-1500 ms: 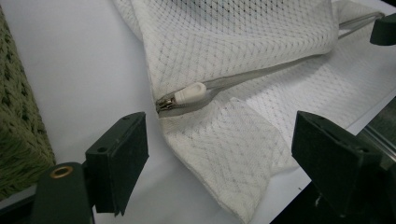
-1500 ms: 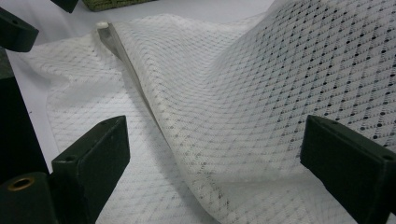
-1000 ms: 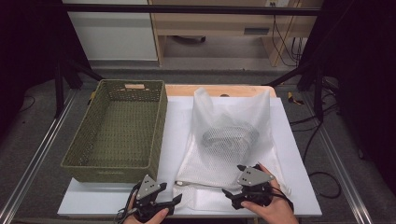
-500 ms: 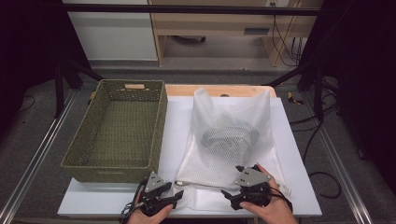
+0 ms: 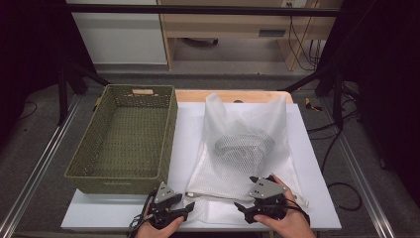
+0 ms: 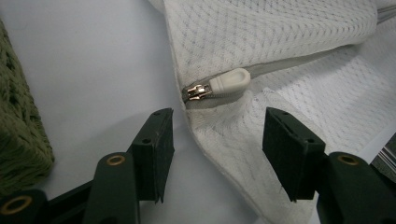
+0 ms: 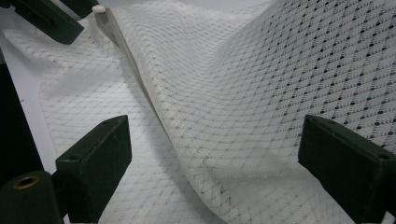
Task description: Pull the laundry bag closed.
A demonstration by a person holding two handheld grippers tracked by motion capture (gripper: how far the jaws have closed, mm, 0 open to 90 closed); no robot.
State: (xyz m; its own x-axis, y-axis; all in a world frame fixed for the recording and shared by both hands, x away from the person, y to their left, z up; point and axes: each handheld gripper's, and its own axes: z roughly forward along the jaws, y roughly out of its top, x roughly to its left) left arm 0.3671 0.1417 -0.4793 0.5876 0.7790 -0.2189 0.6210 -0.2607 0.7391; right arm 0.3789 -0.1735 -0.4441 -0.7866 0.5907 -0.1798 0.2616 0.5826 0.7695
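A white mesh laundry bag (image 5: 247,148) lies flat on the white table top (image 5: 188,129), with a dark rounded item (image 5: 242,145) showing through it. My left gripper (image 5: 184,201) is at the bag's near left corner. In the left gripper view it (image 6: 217,135) is open, its jaws having just closed partway. The bag's corner lies between them untouched, and the white zipper pull (image 6: 229,80) with its metal slider (image 6: 196,92) sits just beyond. My right gripper (image 5: 247,196) is at the bag's near edge, open (image 7: 212,154) with a raised fold of mesh (image 7: 196,121) between its wide jaws.
A green woven basket (image 5: 126,136) stands to the left of the bag, its near corner (image 6: 18,126) close to my left gripper. A wooden strip (image 5: 233,95) runs along the table's far edge. The near table edge is just under both hands.
My left gripper has edged right toward the bag's corner, and its jaws stand narrower. The right gripper has kept still.
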